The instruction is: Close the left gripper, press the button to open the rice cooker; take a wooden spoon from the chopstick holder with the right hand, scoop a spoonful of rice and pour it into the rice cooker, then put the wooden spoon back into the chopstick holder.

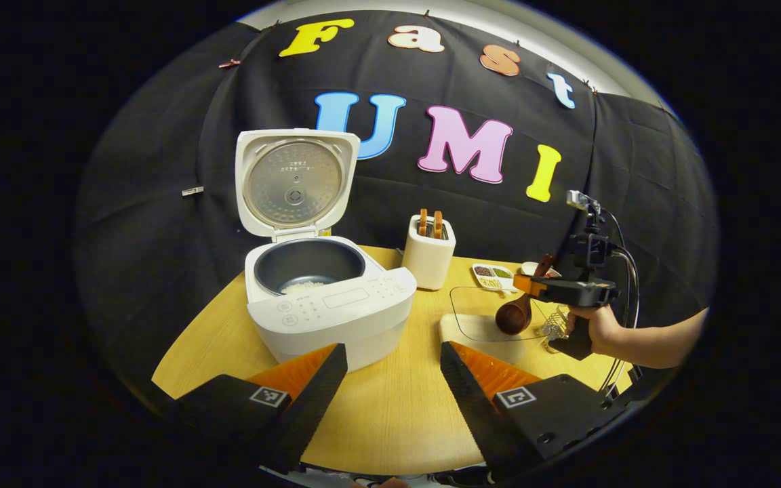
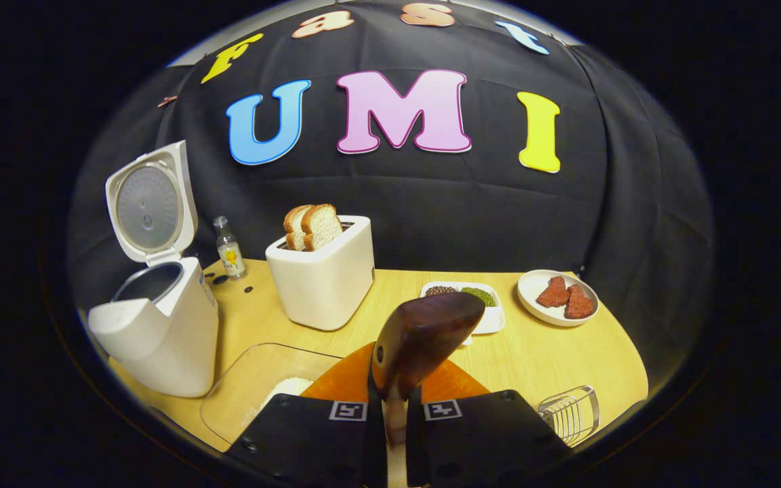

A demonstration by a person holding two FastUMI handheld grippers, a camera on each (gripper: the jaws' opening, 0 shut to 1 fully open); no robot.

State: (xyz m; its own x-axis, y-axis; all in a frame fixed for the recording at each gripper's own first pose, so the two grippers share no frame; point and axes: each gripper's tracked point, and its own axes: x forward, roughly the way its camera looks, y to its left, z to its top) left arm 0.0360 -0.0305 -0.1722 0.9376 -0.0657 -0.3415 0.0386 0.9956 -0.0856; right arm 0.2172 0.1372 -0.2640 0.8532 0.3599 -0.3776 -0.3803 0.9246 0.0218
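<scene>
At six o'clock in the left gripper view, the left gripper (image 1: 394, 379) hangs over the near edge of the wooden table (image 1: 390, 413) with its two fingers spread wide and nothing between them. Just beyond, toward eleven o'clock, the white rice cooker (image 1: 333, 315) stands with its lid (image 1: 293, 181) swung up and upright, and a thin layer of rice (image 1: 304, 287) lies at the bottom of its dark inner pot. Past the cooker, at about twelve o'clock, a white toaster (image 1: 429, 254) holds two slices of bread. Out toward three o'clock a hand (image 1: 594, 329) carries the right gripper (image 1: 533, 285), which clamps the handle of the wooden spoon (image 1: 516, 313); the spoon's bowl hangs down over a clear glass container (image 1: 492, 312), and the wire chopstick holder (image 1: 553, 329) sits just beside that hand. At six o'clock in the right gripper view, the fingers stand narrow, both pressed against the spoon handle, with the dark bowl of the spoon rising toward twelve o'clock. Under it at seven o'clock is the glass container with a pale heap of rice, and the chopstick holder lies at four o'clock. Farther off, a divided dish of grains (image 2: 465, 305) sits near one o'clock, a plate of red pieces (image 2: 556, 298) near two o'clock, and a small bottle (image 2: 229, 249) stands behind the cooker near ten o'clock.
</scene>
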